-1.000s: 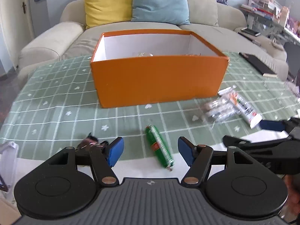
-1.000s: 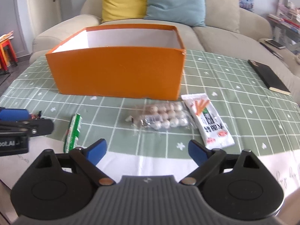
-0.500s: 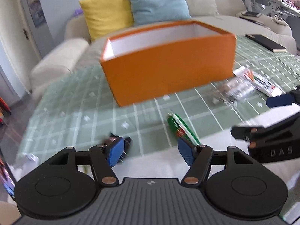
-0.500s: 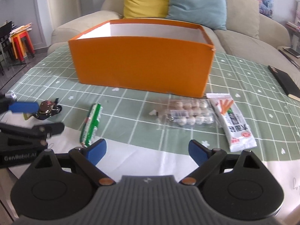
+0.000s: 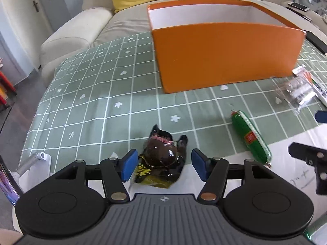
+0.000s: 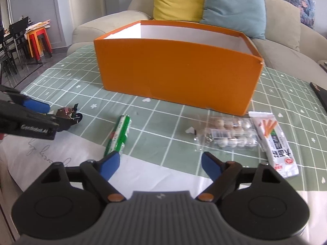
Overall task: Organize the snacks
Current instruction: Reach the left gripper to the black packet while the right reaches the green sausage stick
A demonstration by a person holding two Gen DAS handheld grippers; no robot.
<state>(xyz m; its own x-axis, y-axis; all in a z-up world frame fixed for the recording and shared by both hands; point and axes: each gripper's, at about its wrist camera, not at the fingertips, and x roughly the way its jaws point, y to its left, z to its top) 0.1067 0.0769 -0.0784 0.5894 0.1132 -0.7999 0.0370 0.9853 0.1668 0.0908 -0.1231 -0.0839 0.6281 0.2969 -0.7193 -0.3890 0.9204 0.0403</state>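
Both hand-held grippers are closing: the left (image 5: 161, 164) around a dark snack packet (image 5: 161, 163), not yet pinching; the right (image 6: 160, 164) on nothing. Nothing visibly in the orange box (image 6: 175, 69); the egg tray (image 6: 226, 134), white packet (image 6: 276, 143) and green sausage (image 6: 119, 134) are lying on the bench (image 6: 67, 94).
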